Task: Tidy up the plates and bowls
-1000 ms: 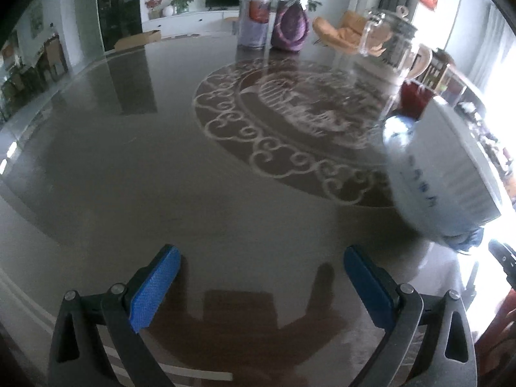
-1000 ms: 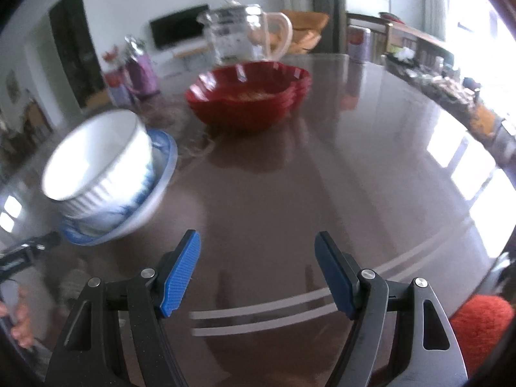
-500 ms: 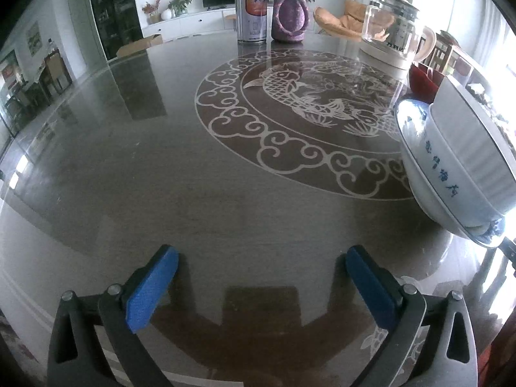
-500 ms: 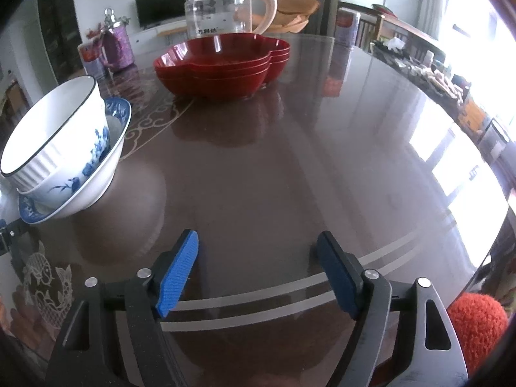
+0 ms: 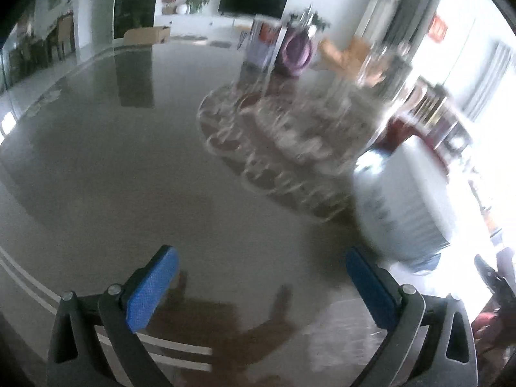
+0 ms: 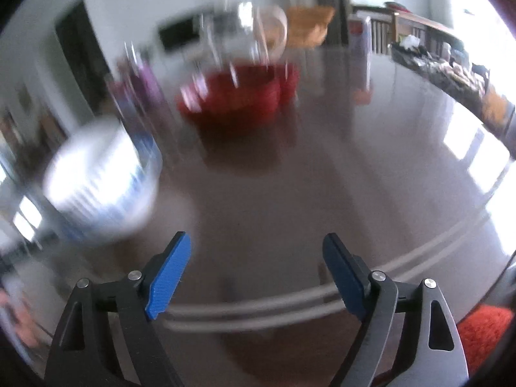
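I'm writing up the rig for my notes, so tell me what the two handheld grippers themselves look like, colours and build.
Both match. The left gripper and the right gripper each have two black plastic arms with triangular cut-outs and silver rivets at the joints. Every finger carries a flat, rectangular blue pad with a fine ribbed texture. No cables, markings or sleeves show.

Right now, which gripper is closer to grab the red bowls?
Probably the right gripper: its jaws are opening, empty, and the red bowls sit ahead of it. The left gripper faces bare table.
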`<state>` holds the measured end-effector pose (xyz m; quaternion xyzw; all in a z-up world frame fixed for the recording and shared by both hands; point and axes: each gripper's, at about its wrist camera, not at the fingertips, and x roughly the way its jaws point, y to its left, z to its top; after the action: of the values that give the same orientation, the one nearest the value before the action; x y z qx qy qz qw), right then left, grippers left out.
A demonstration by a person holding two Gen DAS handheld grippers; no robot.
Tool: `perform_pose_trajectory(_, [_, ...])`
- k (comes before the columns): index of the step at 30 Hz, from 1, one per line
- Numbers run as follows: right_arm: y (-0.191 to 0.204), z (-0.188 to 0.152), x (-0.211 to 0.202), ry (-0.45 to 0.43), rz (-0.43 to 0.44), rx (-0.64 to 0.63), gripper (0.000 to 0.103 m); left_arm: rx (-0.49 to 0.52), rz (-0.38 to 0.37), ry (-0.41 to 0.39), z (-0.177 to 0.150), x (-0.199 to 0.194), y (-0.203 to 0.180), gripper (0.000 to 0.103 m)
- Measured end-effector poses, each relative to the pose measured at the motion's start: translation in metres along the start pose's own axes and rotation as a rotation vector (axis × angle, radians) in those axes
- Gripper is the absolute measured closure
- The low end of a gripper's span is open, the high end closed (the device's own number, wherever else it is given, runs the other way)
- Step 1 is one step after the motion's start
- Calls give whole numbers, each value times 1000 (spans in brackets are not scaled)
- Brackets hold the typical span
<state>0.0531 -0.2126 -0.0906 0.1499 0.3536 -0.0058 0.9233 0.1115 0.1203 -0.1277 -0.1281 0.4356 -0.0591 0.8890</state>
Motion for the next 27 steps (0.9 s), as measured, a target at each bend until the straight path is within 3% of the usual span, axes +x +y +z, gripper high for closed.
perform_pose_trajectory(2, [9,9,0,-14,66,2,17,-1,-49,-5,8,0,-9,1])
perform_pose_trajectory(5, [23,20,21,44,180,30,17,7,-108,13,20,12,-24,13])
perform_pose_trajectory(8, [26,24,38,71,217,84,23,13,-128,37,27,27,-34,24])
perform_pose_trajectory(12, [26,25,59,139,267,120,58,14,-164,71,30,42,-39,30])
perform_pose_trajectory(13, [24,24,65,158,278,136,61,19,-166,76,31,45,-40,32])
perform_pose_trajectory(17, [16,24,78,181,338,193,62,29,-175,102,28,58,-43,42])
perform_pose_trajectory(22, [27,24,96,233,353,174,63,26,-195,98,25,67,-43,47])
perform_pose_trajectory(25, [27,26,103,234,364,189,71,30,-240,84,24,66,-45,67])
perform_pose_trajectory(27, [28,28,107,239,380,207,77,57,-250,70,24,64,-53,87])
